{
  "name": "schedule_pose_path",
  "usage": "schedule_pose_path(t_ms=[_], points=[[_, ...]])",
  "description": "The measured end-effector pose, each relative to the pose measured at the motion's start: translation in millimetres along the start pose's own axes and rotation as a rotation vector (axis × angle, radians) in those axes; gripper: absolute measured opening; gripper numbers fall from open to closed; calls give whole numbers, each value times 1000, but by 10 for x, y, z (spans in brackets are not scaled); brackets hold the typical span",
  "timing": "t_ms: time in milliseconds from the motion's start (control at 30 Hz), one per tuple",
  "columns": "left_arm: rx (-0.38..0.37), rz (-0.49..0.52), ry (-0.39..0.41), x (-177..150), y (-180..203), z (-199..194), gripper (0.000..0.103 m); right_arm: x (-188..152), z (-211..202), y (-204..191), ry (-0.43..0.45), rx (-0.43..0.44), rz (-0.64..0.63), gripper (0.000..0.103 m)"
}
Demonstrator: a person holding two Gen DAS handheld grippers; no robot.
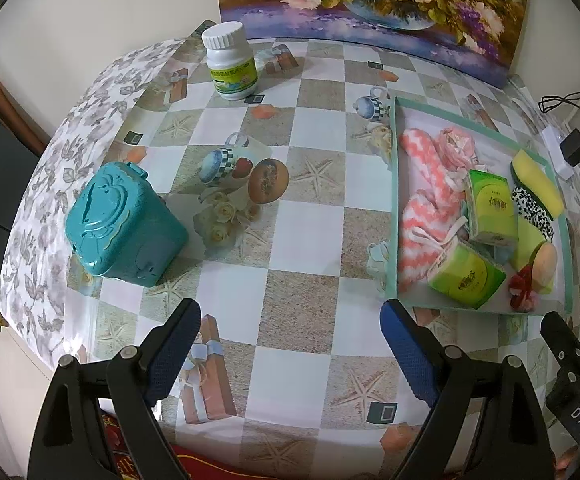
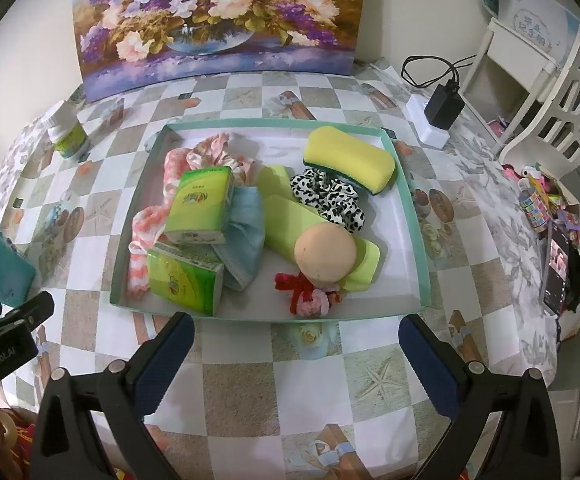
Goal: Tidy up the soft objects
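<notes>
A lived-in home room. Shown by a checkered oilcloth [image 2: 250,380] printed with starfish and teacups over the surface, a flower painting [image 2: 218,16] propped against the wall behind it, a white carved shelf [image 2: 545,92] right of the painting, toys heaped below.

Lying bare between teal plastic box [image 1: 126,226] at left and crowded mint-rimmed shallow tray [image 2: 421,236] at right; white pill bottle [image 1: 230,62] standing far left.
</notes>
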State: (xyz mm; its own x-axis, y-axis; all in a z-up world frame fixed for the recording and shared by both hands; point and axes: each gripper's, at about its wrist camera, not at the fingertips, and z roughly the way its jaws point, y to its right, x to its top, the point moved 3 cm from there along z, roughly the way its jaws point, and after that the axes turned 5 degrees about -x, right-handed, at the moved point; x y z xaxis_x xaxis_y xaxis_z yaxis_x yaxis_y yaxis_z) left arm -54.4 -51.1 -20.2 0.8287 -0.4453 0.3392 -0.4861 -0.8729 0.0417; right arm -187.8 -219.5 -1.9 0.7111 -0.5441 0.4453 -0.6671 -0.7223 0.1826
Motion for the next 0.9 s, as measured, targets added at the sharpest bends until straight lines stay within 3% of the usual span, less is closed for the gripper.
schedule_pose_path(t_ms=[900], points=[[-7,-22,-19,-5,-15,44,92,-16,43,-7,-15,-10,-18,103]])
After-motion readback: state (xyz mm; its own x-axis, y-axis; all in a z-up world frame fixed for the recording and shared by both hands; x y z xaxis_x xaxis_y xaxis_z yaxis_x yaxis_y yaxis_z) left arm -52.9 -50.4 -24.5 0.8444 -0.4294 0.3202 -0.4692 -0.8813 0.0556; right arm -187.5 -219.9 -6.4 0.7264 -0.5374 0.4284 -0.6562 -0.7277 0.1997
